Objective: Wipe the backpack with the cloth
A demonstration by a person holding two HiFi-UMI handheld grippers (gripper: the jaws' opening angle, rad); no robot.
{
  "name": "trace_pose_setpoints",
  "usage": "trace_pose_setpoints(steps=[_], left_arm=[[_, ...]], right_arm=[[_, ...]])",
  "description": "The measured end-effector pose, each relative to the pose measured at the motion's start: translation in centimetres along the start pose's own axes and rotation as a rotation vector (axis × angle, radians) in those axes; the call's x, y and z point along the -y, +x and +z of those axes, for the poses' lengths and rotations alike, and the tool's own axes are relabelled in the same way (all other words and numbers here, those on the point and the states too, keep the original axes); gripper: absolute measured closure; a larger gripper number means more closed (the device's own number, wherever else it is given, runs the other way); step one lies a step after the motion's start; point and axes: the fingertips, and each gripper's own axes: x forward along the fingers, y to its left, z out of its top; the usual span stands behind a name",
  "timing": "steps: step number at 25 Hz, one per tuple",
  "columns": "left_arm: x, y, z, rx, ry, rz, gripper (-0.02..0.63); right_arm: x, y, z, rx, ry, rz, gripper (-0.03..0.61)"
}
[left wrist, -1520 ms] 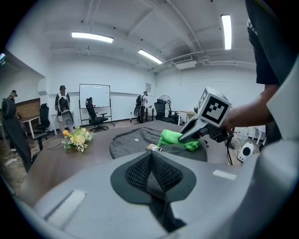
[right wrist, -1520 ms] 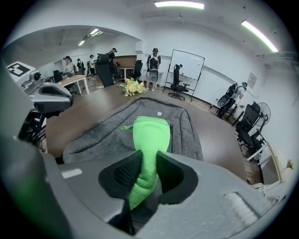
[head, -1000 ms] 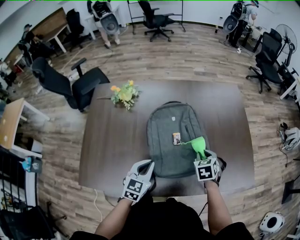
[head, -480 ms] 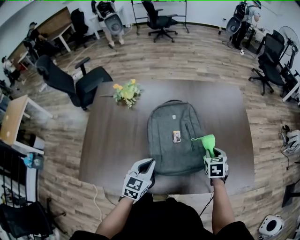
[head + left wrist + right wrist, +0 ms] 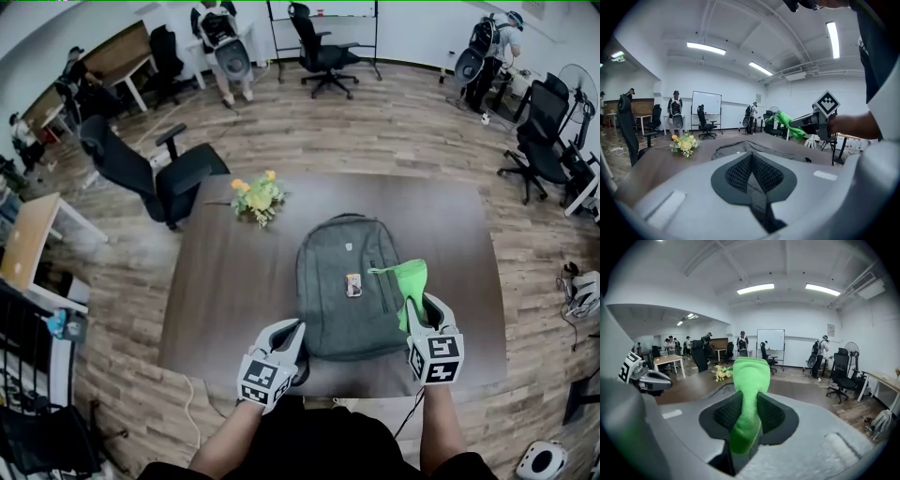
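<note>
While the grey backpack (image 5: 349, 286) lies flat in the middle of the dark worktop (image 5: 225, 281), the right tongs (image 5: 421, 307) hold a bright green cloth (image 5: 405, 281). The right gripper view shows the cloth (image 5: 751, 380) pinched between the two jaws of the right tongs (image 5: 750, 423), with its loose end sticking out past the tips. In the head view the cloth sits over the right side of the backpack, right of center in the frame. In the left gripper view the cloth (image 5: 787, 123) looks lifted up in the air, above the bag (image 5: 754, 147).

The left tongs (image 5: 293, 326) are at the lower left corner of the backpack, near the bottom middle of the frame. The left gripper view shows the jaws of the left tongs (image 5: 751, 159) pressed together with nothing between them. It is not clear if they touch the bag.

A small tag (image 5: 353, 284) lies on the middle of the backpack. A bunch of yellow flowers (image 5: 255, 197) lies on the worktop, above and to the left of the bag, apart from it.
</note>
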Motion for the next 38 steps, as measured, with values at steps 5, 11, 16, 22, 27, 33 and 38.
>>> trace_pose_setpoints(steps=[5, 11, 16, 22, 27, 33, 38], left_arm=[[-1.8, -0.5, 2.6, 0.053, -0.028, 0.019, 0.595], [-3.7, -1.2, 5.3, 0.109, -0.065, 0.034, 0.595], [-4.5, -1.7, 5.9, 0.118, -0.054, 0.036, 0.595], [-4.8, -1.5, 6.2, 0.113, -0.049, 0.029, 0.595], [-5.0, -1.6, 6.8, 0.122, -0.040, 0.027, 0.595], [-5.0, -1.4, 7.3, 0.127, 0.024, 0.045, 0.595], [-4.9, -1.2, 7.9, 0.140, 0.024, 0.044, 0.595]], right_arm=[[-1.9, -1.4, 4.2, 0.147, 0.010, 0.036, 0.476], [-5.1, -3.9, 8.7, 0.379, -0.031, 0.086, 0.477], [-7.3, -5.2, 10.8, 0.501, -0.056, 0.107, 0.479], [-7.8, -5.2, 12.4, 0.555, -0.079, 0.106, 0.482], [-7.9, -4.3, 12.7, 0.532, -0.083, 0.088, 0.485], [-7.7, -3.2, 12.4, 0.509, -0.081, 0.091, 0.485], [-7.5, -2.7, 12.0, 0.498, -0.079, 0.087, 0.485]])
